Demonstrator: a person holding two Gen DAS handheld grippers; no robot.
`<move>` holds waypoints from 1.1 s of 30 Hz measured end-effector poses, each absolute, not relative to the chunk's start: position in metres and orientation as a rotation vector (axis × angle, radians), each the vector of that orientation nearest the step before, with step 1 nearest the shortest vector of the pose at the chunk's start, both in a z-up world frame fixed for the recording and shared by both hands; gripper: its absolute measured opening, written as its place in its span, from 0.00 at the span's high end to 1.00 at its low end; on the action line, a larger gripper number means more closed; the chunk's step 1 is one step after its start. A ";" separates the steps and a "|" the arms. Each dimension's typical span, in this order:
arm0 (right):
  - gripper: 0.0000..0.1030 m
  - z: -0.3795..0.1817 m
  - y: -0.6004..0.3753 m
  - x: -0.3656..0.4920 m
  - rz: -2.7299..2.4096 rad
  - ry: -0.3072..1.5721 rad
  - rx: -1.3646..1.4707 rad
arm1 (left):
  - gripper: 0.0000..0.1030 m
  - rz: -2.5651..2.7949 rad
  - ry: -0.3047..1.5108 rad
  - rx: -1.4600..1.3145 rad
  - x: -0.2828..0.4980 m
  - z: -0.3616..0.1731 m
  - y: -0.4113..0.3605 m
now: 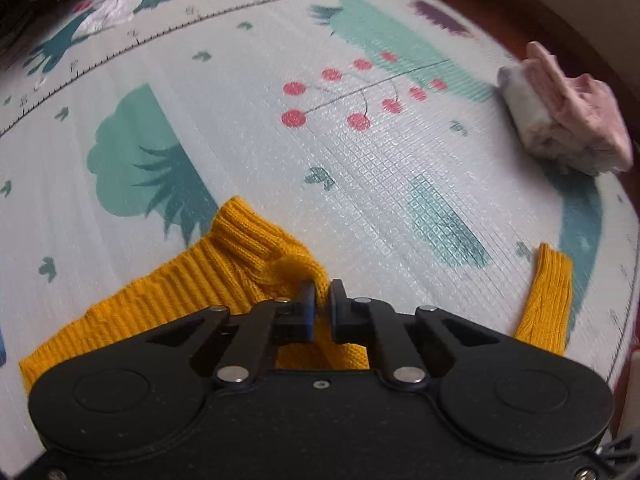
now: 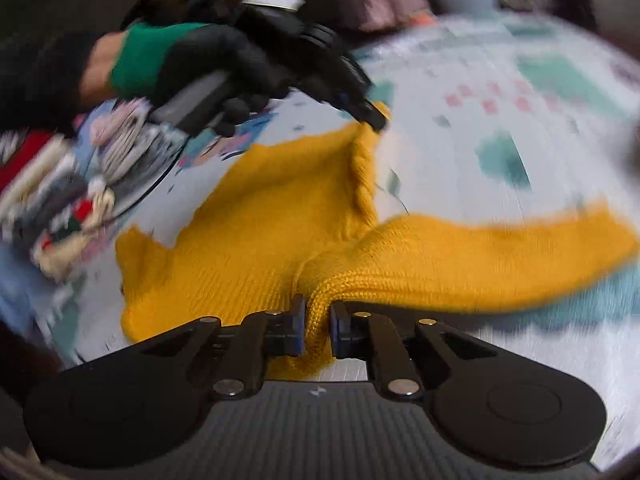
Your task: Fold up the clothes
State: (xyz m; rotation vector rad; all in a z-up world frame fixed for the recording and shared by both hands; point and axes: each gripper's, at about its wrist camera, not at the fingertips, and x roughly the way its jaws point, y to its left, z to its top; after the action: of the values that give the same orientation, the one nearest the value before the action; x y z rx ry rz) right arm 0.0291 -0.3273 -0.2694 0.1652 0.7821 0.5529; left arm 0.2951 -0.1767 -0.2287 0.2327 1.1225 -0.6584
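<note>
Surface: pale play mat (image 1: 248,152) printed with teal trees and red berries. Folded pink clothes (image 1: 568,116) at 2 o'clock in left view. Left claw (image 1: 319,294) clamped on the yellow sweater (image 2: 256,216) at its ribbed edge. Right claw (image 2: 318,312) clamped on a knit fold. Gloved hand (image 2: 216,64) at 11 o'clock, gripping the left tool. Right view blurred. No legible writing.

A pale printed play mat (image 1: 248,152) carried a mustard knit sweater (image 1: 224,276) near and a folded pink garment bundle (image 1: 560,120) far right.
</note>
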 end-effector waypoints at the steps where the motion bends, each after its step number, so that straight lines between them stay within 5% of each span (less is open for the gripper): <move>1: 0.86 -0.265 -0.320 0.026 0.577 0.758 0.098 | 0.95 -0.676 1.111 0.216 0.295 -0.225 -0.171; 13: 0.86 -0.260 -0.238 0.010 0.822 0.705 -0.401 | 0.95 -0.708 1.065 0.181 0.296 -0.221 -0.098; 33: 0.81 -0.272 -0.226 0.013 0.881 0.775 -0.376 | 0.93 -0.624 1.048 0.217 0.288 -0.235 -0.069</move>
State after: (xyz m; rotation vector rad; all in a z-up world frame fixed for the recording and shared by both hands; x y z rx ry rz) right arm 0.0125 -0.2261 -0.2716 -0.3757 0.7750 0.8805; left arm 0.2883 -0.0689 -0.2351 0.2170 1.0477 -0.6236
